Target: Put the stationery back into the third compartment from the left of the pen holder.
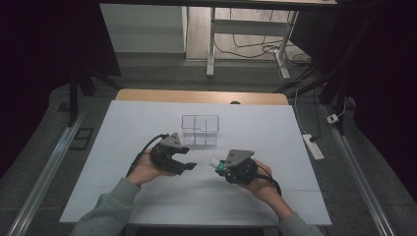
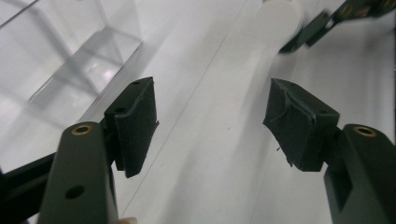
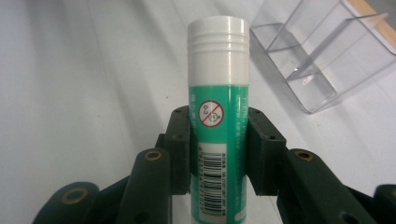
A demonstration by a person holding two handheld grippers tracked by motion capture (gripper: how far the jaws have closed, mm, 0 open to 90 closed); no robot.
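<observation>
Now your right gripper (image 3: 218,149) clamps green glue stick (image 3: 218,93), white cap toward left gripper (image 2: 212,126), jaws wide, empty. Likely next: grip cap, or drop stick into clear divided box (image 1: 199,129).

White table (image 1: 123,147), power strip (image 1: 313,146) on floor, desk frame (image 1: 211,44) behind.

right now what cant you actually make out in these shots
- Glue stick, right gripper view: its lower end is cut off by the bottom edge, and the small print is too fine to read.
- Clear divided box, high view: too small to tell whether anything lies in its compartments; both gripper views cut it at the frame edge.
- White cap, left gripper view: blurred, with its top cut off.
- Left gripper, high view: jaw gap too small to judge.
</observation>
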